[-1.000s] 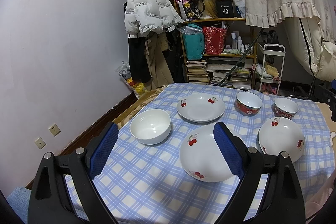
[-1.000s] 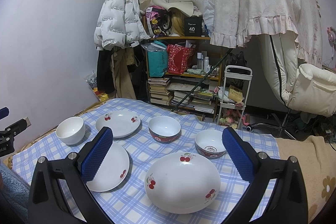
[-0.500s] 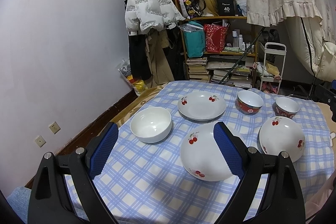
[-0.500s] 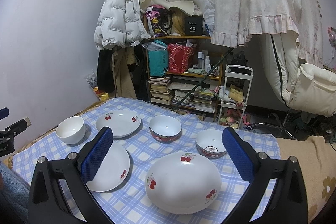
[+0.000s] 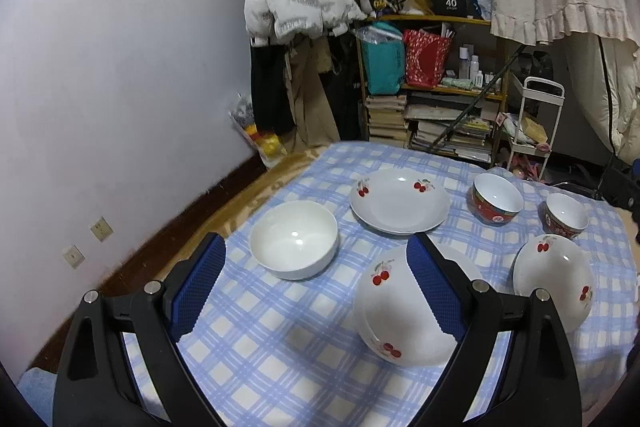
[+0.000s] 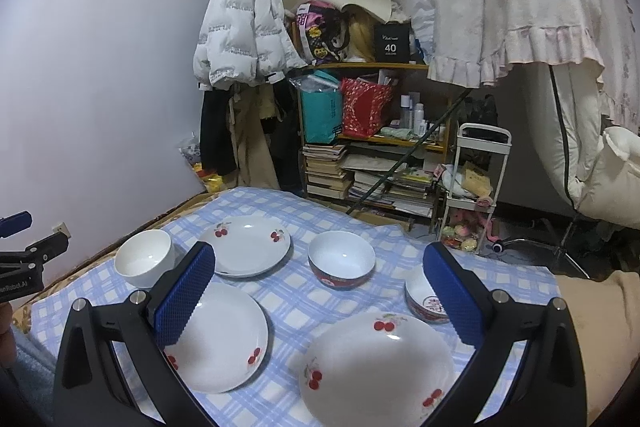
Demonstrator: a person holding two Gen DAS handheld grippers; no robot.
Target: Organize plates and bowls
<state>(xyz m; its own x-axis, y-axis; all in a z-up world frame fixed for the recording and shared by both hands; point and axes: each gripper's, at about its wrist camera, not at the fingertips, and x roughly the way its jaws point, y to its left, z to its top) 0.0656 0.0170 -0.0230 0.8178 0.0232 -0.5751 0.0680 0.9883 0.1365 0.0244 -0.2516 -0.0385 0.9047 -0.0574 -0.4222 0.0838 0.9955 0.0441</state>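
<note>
Blue-padded jaws, both pairs wide and empty, partly hide a cherry plate [image 5: 392,311] and small bowl [image 6: 424,301].

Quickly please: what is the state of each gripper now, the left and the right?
Left gripper: open, holding nothing.
Right gripper: open, holding nothing.

Both tools edge closer to the dishes

The left tool [image 5: 316,283] now sits lower and nearer the white bowl [image 5: 294,239], which looms larger between its spread pads. The right tool [image 6: 320,303] has dipped toward the cherry plate [image 6: 378,367], its right pad now covering part of the small red bowl [image 6: 424,301].
</note>
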